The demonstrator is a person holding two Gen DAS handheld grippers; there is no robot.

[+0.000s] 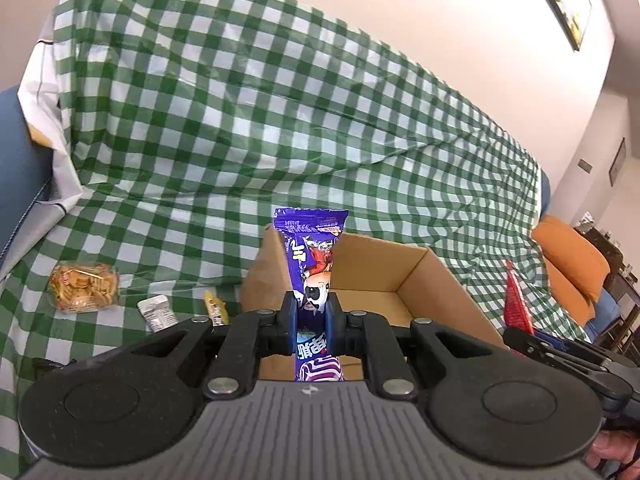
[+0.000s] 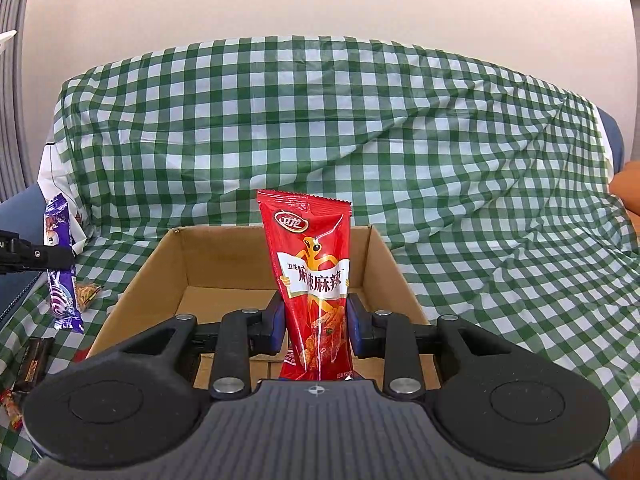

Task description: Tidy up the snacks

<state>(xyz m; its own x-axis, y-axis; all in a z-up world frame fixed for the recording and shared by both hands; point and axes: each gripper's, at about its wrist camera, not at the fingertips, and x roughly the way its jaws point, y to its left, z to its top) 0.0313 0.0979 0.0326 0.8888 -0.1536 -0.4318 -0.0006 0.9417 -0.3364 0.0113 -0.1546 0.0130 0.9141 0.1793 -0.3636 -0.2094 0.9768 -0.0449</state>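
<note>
Right wrist view: right gripper [image 2: 316,326] clamps a red snack packet [image 2: 316,280] above the cardboard box [image 2: 384,264], left gripper [image 1: 311,326] pinching a purple packet [image 1: 314,256]; each should likely be lowered well inside before release.

Ahead of us the cardboard box [image 2: 276,264] stands open at the top, its bare floor free to reach from above; its four walls block any entry from the sides. Our left gripper [image 1: 311,320] is clamped on the purple packet [image 1: 310,256] at the box's left wall, and our right gripper [image 2: 316,320] is clamped on the red packet [image 2: 316,280] over its near edge. Left of the box, the cracker bag [image 1: 84,288], silver packet [image 1: 157,312] and yellow packet [image 1: 215,306] crowd the checked cloth [image 1: 240,140]. Beyond the far wall the draped cloth rises steeply.
</note>
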